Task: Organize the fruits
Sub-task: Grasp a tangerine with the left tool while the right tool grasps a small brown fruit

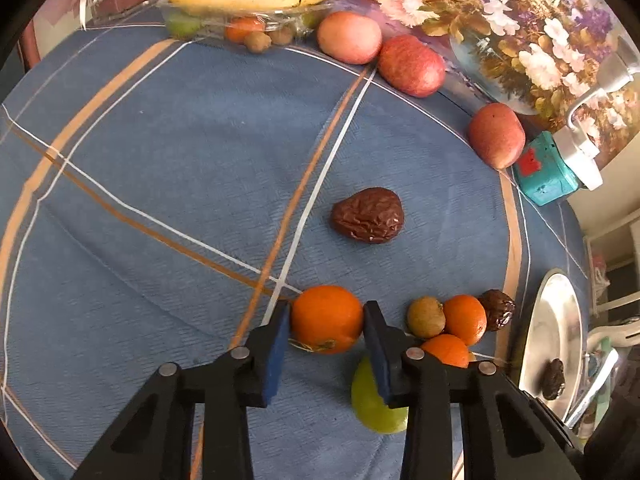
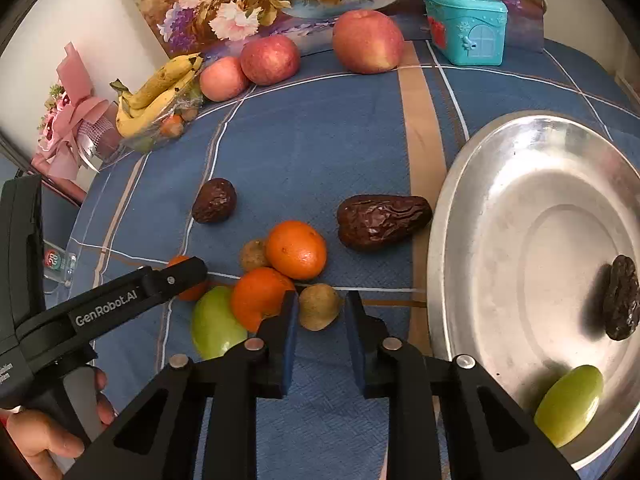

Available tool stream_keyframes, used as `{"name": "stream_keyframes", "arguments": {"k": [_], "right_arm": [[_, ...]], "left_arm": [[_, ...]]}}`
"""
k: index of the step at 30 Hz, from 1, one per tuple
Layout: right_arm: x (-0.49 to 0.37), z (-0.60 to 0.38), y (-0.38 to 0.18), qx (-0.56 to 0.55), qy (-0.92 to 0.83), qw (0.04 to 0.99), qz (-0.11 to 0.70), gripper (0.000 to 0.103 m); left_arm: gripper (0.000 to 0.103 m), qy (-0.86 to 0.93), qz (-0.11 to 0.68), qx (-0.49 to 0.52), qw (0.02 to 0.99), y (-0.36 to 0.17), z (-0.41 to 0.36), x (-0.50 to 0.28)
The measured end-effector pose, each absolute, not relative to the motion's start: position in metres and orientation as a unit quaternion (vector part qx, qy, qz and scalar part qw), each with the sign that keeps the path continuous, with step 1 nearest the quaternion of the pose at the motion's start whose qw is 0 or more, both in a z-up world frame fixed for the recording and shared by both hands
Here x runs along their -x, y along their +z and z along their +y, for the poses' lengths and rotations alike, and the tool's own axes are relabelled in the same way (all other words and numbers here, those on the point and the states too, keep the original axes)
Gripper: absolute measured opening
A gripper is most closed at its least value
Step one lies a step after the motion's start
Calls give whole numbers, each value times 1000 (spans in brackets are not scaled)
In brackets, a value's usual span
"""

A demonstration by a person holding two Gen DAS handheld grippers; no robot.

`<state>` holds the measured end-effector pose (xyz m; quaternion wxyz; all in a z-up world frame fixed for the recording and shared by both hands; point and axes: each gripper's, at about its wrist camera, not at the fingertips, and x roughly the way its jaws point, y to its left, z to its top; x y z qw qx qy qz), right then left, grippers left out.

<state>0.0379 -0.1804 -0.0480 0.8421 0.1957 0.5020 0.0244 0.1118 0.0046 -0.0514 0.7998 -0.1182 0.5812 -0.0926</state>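
My left gripper (image 1: 326, 320) is shut on an orange (image 1: 326, 318) that rests on the blue cloth, with a blue pad against each side. From the right wrist view one of its fingers (image 2: 176, 276) covers most of that orange. My right gripper (image 2: 320, 312) is shut on a small brown kiwi (image 2: 319, 306) on the cloth. Just beyond lie two more oranges (image 2: 296, 250) (image 2: 256, 298), another kiwi (image 2: 253, 255) and a green apple (image 2: 216, 324). Two dates (image 2: 384, 220) (image 2: 214, 200) lie farther out. The metal plate (image 2: 460, 240) on the right holds a date (image 2: 620, 298) and a green fruit (image 2: 570, 408).
Three red apples (image 2: 368, 42) (image 2: 270, 60) (image 2: 223, 79) line the back of the table. A clear tray with bananas (image 2: 160, 92) stands at the back left, and a teal box (image 2: 466, 30) at the back right. A person's hand (image 2: 48, 436) holds the left gripper's handle.
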Motion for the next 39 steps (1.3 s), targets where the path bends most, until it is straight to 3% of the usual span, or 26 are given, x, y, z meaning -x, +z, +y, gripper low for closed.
{"name": "stream_keyframes", "arguments": {"k": [11, 16, 22, 25, 39], "right_arm": [[-37, -184, -41, -204, 20, 843, 497, 10], [-35, -186, -38, -203, 16, 843, 497, 10], [-36, -187, -41, -212, 20, 841, 498, 12], [-37, -186, -44, -221, 22, 838, 499, 25], [-44, -177, -57, -247, 43, 818, 517, 25]], "left_arm": [[38, -77, 555, 136, 817, -29, 18, -109], [38, -76, 549, 144, 820, -22, 18, -110], [38, -78, 554, 154, 814, -24, 18, -112], [38, -78, 552, 154, 816, -22, 18, -111], [38, -76, 548, 157, 818, -21, 20, -110]]}}
